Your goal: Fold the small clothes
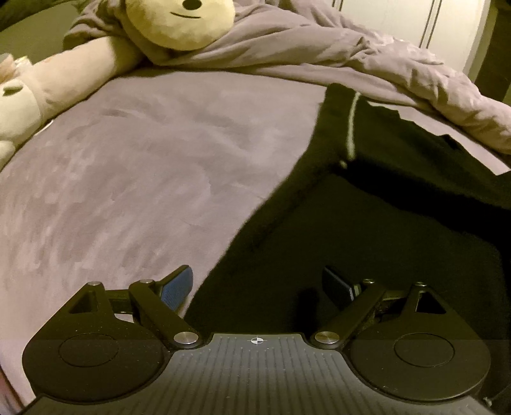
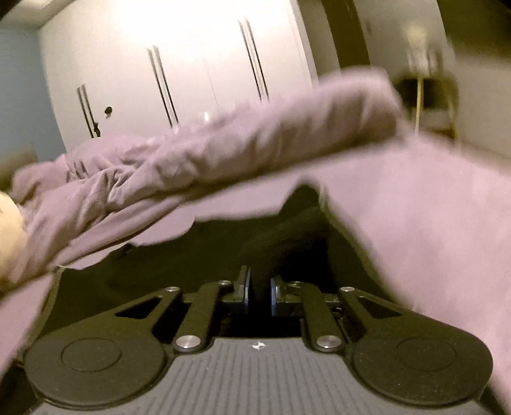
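On the mauve bed (image 1: pixel 127 166), rumpled duvet (image 1: pixel 367 54) at 12 o'clock, black garment (image 1: pixel 367 230) spread toward 4 o'clock, plush toy (image 1: pixel 179 22) at 11 o'clock, left gripper (image 1: pixel 257 287) fingers wide apart over garment edge, right gripper (image 2: pixel 258 290) clamped on a black garment fold.

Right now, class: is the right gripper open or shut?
Shut: the right gripper has its blue pads pinching a fold of the black garment.

The plush toy (image 1: pixel 179 22) is cut off at twelve o'clock. The black garment (image 1: pixel 367 239) is cropped at three o'clock, its type undeterminable. The right wrist view is blurred, especially the duvet (image 2: pixel 255 137).
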{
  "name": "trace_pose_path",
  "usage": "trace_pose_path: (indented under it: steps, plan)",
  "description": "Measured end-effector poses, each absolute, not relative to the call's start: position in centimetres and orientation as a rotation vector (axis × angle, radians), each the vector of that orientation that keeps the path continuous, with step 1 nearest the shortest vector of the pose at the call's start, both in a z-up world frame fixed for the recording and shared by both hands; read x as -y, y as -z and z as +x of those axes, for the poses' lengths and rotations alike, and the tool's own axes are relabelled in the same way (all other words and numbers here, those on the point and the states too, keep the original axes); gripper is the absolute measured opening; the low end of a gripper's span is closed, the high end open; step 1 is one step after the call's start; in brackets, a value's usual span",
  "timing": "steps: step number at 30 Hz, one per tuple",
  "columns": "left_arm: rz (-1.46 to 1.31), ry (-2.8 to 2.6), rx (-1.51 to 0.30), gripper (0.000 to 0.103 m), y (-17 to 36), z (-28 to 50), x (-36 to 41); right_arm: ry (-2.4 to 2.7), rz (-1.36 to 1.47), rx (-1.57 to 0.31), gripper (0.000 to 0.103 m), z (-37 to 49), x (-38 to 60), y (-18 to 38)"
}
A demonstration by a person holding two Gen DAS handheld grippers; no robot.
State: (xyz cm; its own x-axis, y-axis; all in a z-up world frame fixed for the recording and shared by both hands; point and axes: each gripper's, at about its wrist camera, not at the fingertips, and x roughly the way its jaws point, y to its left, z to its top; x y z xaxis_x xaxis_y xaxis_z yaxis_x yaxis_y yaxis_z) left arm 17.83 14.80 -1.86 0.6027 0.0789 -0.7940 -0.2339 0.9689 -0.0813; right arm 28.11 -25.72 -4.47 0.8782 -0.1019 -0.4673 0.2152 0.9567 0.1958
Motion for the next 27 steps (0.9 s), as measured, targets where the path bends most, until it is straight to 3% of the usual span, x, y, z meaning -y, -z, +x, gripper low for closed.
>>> trace_pose_path:
  steps: [3,6,9,15,20,27]
  plan:
    - [-0.175,-0.176,-0.907,0.092,1.8,18.2,-14.5,0.249,0.061,-0.499,0.018,29.0,25.6,5.1]
    - [-0.178,-0.156,-0.925,0.092,2.1,18.6,-14.2,0.247,0.138,-0.668,0.023,29.6,27.9,6.8]
    - [-0.188,-0.16,-0.952,0.093,2.7,18.6,-14.2,0.228,0.267,-0.624,0.029,26.2,29.9,5.7]
    - [-0.193,-0.18,-0.994,0.093,4.1,16.6,-14.9,0.183,0.271,-0.715,0.039,17.0,31.4,5.3]
    - [-0.174,-0.151,-1.003,0.093,4.3,14.0,-15.5,0.166,0.22,-0.793,0.04,7.6,32.2,6.3]
    - [-0.195,-0.129,-1.08,0.09,4.4,10.1,-16.0,0.141,0.023,-0.849,0.055,1.1,30.9,5.6]
